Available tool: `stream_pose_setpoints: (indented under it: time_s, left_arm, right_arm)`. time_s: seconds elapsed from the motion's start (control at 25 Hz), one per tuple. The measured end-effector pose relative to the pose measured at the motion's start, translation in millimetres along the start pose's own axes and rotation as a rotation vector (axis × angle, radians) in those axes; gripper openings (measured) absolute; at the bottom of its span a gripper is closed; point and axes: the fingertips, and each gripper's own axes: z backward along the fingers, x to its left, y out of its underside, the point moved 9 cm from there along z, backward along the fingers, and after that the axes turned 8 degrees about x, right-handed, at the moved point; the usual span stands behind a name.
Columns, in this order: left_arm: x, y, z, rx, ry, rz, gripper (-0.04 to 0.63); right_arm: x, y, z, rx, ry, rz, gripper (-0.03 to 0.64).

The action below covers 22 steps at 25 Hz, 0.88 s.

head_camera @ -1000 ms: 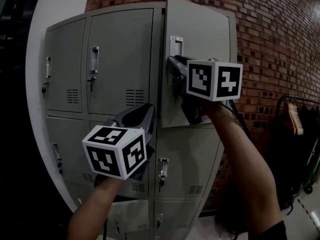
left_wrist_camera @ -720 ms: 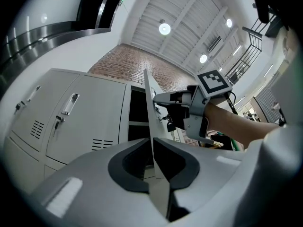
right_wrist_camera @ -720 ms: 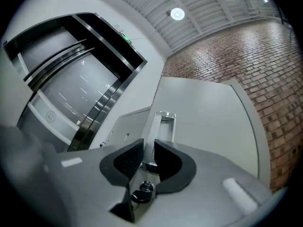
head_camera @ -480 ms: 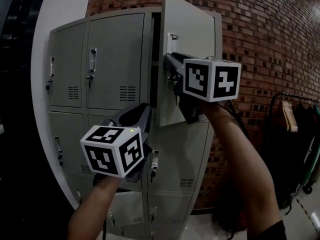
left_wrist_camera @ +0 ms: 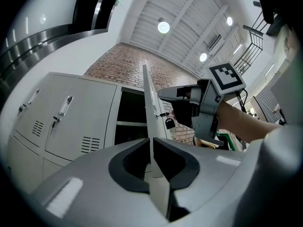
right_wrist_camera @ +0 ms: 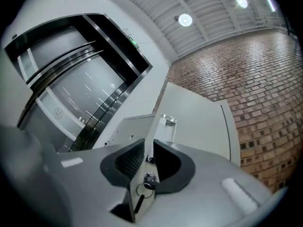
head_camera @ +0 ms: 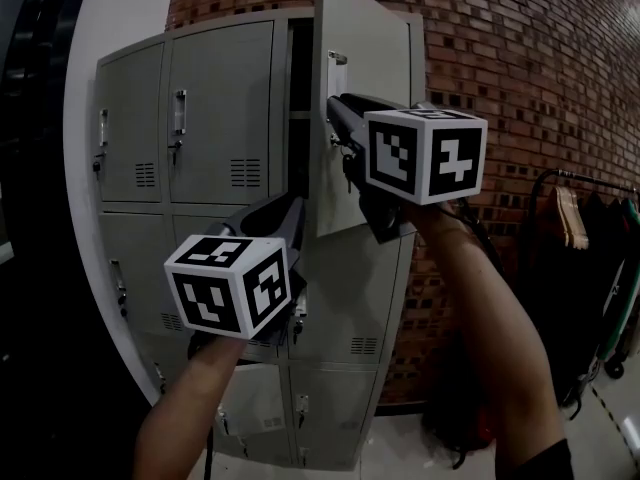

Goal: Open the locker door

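Observation:
The grey locker door (head_camera: pixel 365 58) at the top right of the locker bank stands swung out, its dark compartment (head_camera: pixel 300 88) showing. My right gripper (head_camera: pixel 332 108) is shut on the door's free edge just below the handle (head_camera: pixel 337 60). In the right gripper view the door edge (right_wrist_camera: pixel 203 117) runs between the jaws (right_wrist_camera: pixel 149 148), which have just been closing, with the keyed lock (right_wrist_camera: pixel 149 178) between them. My left gripper (head_camera: pixel 298 208) sits lower, at the door's bottom corner. In the left gripper view the door edge (left_wrist_camera: pixel 147 93) passes into its nearly closed jaws (left_wrist_camera: pixel 151 148).
Closed lockers (head_camera: pixel 220 118) fill the bank to the left and below the open door. A brick wall (head_camera: pixel 520 68) stands behind on the right, with a clothes rack and hangers (head_camera: pixel 575 218) beside it. A white curved column (head_camera: pixel 120 8) borders the lockers on the left.
The door has swung further out and now looks narrower, with a wider dark opening beside it. Both grippers have moved along with the door's edge.

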Motion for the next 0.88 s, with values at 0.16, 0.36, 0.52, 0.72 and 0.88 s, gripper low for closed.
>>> stream_pose_setpoints:
  time_s: [0.16, 0.36, 0.52, 0.72, 0.88]
  left_arm:
    - [-9, -1, 7, 0.005, -0.008, 0.000, 0.003]
    - [-17, -2, 15, 0.016, -0.023, -0.004, 0.003]
    - [-28, -1, 22, 0.021, -0.049, -0.004, 0.003]
    - [-47, 5, 31, 0.037, -0.088, -0.013, 0.003]
    - [-63, 10, 40, 0.057, -0.112, -0.028, 0.003]
  right_arm:
    - [3, 8, 10, 0.020, -0.010, -0.011, 0.057]
    - [8, 19, 23, 0.037, -0.021, -0.027, 0.052]
    - [13, 32, 39, 0.037, -0.031, -0.051, 0.046]
    - [18, 55, 64, 0.041, -0.039, -0.078, 0.037]
    - [23, 72, 77, 0.065, -0.052, -0.112, 0.024]
